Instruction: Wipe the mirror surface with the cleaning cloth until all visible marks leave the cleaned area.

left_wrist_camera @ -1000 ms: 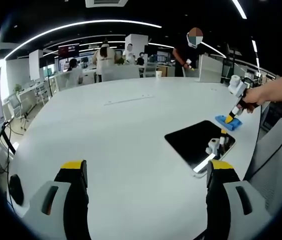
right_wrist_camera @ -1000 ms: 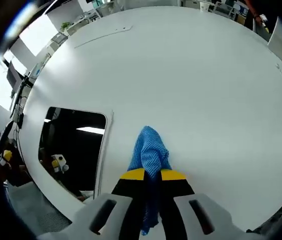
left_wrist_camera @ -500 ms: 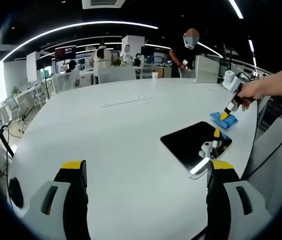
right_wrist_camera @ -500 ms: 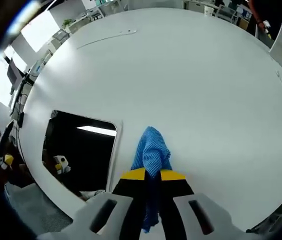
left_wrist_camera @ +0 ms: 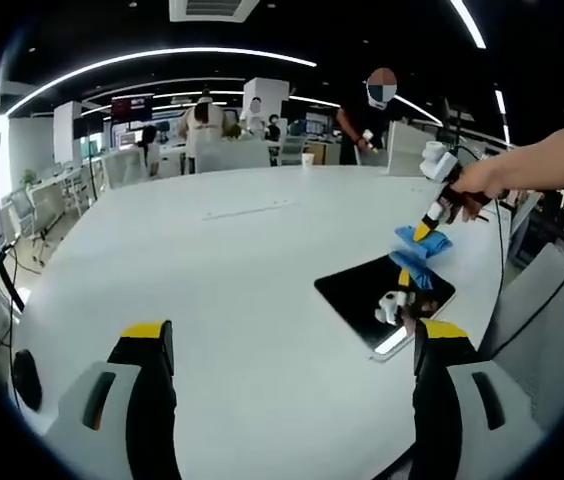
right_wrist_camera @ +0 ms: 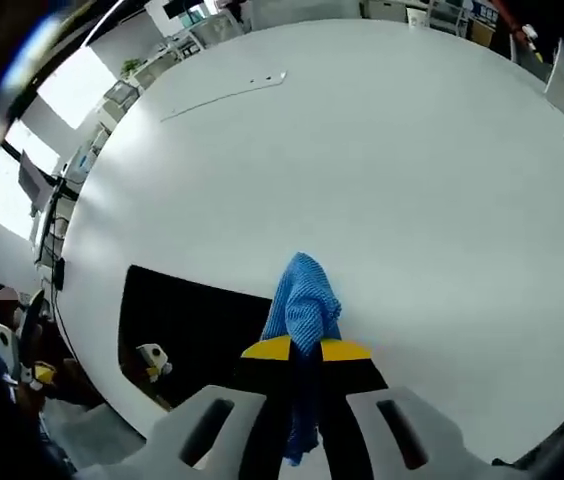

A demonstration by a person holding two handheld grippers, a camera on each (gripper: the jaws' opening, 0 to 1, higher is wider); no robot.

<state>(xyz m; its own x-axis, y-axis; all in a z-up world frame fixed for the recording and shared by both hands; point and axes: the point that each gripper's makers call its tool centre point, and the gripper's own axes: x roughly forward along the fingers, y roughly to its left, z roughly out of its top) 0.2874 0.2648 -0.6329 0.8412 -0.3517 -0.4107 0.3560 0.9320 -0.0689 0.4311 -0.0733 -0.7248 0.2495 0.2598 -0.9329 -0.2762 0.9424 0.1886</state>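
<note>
Left tongs (left_wrist_camera: 287, 350) wide and empty at the near counter (left_wrist_camera: 212, 260) edge — parked clear of the work. Farther right, mirror (left_wrist_camera: 382, 295) flat on the counter; right tongs (right_wrist_camera: 306, 352) pinched on the blue cleaning cloth (right_wrist_camera: 304, 300), hanging over the glass — seemingly poised to wipe.

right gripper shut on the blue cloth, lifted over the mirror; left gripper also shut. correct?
Not quite: the left gripper is open. The left gripper view shows its jaws wide apart with bare white table between them. The rest stands: the right gripper is shut on the blue cloth, held over the mirror.
</note>
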